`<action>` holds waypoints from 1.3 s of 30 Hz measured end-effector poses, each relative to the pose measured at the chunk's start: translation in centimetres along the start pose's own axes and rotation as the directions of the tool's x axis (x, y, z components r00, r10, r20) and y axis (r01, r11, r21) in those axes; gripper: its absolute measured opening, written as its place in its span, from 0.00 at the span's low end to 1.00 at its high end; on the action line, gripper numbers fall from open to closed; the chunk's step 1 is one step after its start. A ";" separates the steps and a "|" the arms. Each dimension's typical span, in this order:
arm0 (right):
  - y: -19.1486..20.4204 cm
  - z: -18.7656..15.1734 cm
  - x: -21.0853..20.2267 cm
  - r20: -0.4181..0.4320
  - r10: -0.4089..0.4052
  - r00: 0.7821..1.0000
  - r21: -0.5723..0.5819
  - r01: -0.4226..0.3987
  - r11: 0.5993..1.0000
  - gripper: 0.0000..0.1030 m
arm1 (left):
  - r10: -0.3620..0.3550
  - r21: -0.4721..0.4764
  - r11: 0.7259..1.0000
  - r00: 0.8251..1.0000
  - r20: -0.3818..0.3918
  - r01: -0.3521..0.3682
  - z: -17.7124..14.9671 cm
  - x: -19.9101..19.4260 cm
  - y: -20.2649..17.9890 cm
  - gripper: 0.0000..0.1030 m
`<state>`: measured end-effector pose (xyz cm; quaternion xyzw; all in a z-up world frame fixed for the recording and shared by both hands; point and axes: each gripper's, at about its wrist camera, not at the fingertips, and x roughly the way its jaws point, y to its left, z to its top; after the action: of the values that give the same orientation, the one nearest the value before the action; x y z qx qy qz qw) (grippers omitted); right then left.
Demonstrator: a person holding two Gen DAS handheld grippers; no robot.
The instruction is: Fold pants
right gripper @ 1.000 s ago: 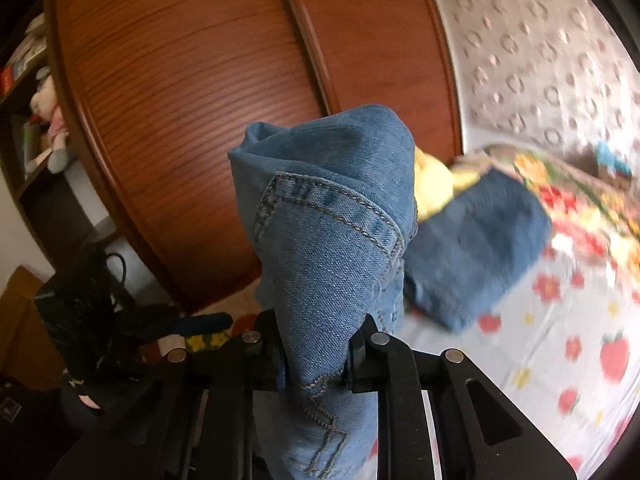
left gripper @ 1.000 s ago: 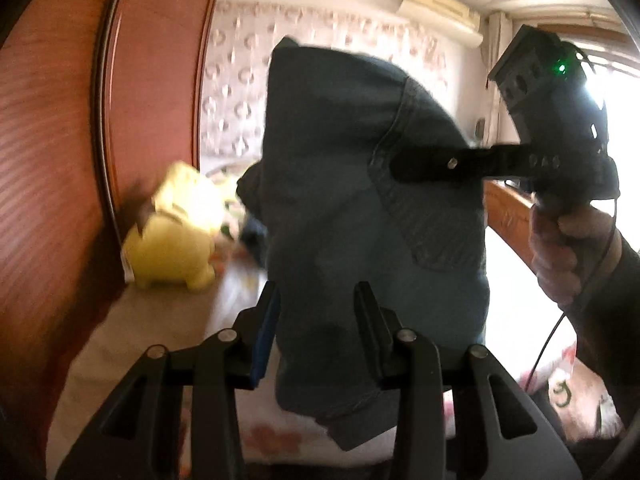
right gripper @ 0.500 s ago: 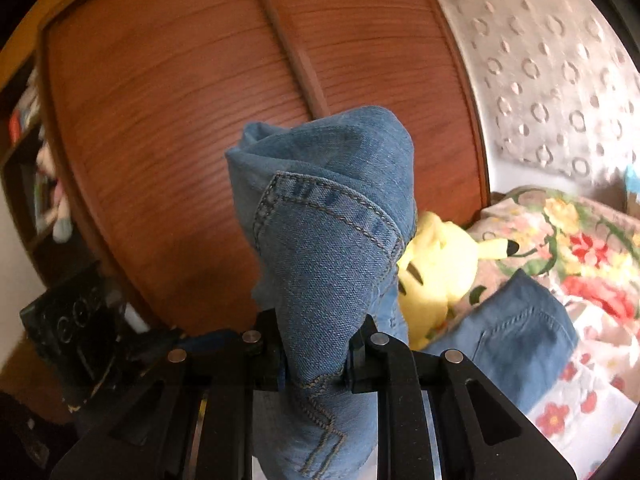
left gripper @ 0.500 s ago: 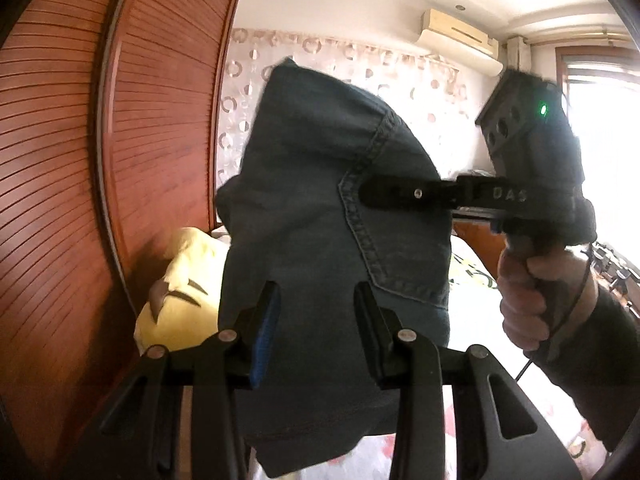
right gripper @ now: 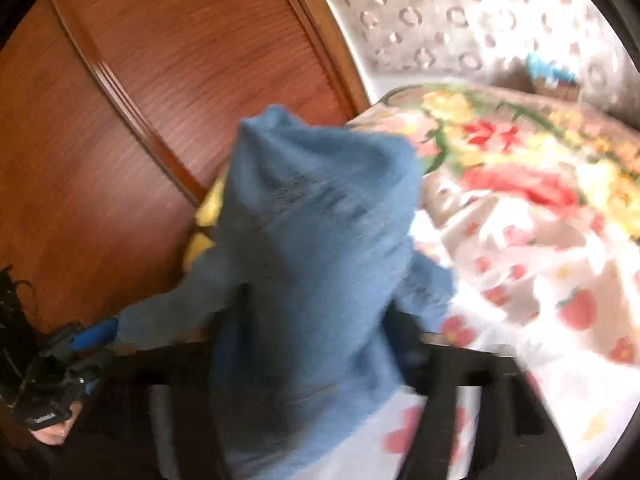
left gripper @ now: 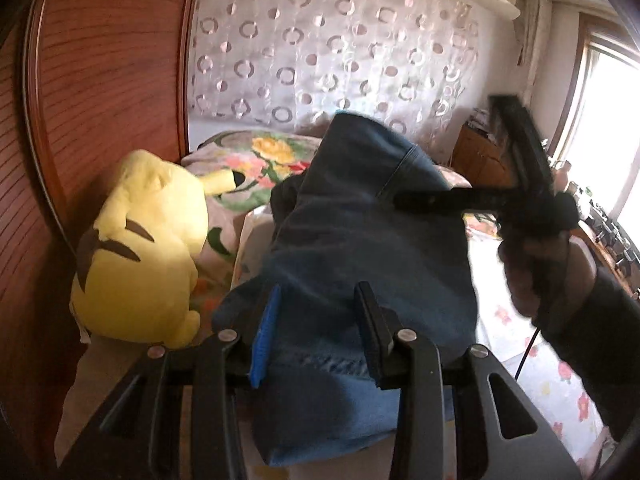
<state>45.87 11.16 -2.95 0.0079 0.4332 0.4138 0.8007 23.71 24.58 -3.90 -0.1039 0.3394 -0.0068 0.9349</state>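
Denim pants handle as soft, fairly heavy cloth, not slippery; best held at thick seams or waistband; bundle hangs just above the flowered bed, beside a yellow plush toy; left tool clamped on the fabric; right tool opening, denim between its jaws; a second ago both held it higher against the wardrobe.

Blue denim pants, yellow plush toy, red-and-yellow floral bedsheet, reddish-brown wooden wardrobe.
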 end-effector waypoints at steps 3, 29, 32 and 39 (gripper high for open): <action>-0.1 0.6 -2.3 0.065 -0.069 0.995 -0.051 0.073 0.996 0.73 | 0.025 0.010 1.000 0.999 -0.020 -0.025 -0.4 0.6 -0.2 0.36; 1.8 0.0 -1.5 0.140 -0.127 0.982 -0.154 0.148 0.977 0.10 | 0.098 0.022 0.995 0.995 -0.025 -0.098 -1.9 -1.1 -1.6 0.36; 2.5 -1.6 -4.7 0.156 -0.127 0.980 -0.141 0.150 0.979 0.10 | 0.095 0.030 0.995 0.995 -0.003 -0.095 -1.7 -2.5 -2.2 0.36; 4.2 -6.7 -12.6 0.215 -0.146 0.966 -0.108 0.172 0.979 0.13 | 0.066 0.059 0.996 0.997 0.051 -0.069 -1.6 -6.2 -5.1 0.36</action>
<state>34.87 3.23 3.11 -0.0345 0.3202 0.3715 0.8708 18.19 19.75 -0.17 -0.0639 0.3195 0.0170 0.9453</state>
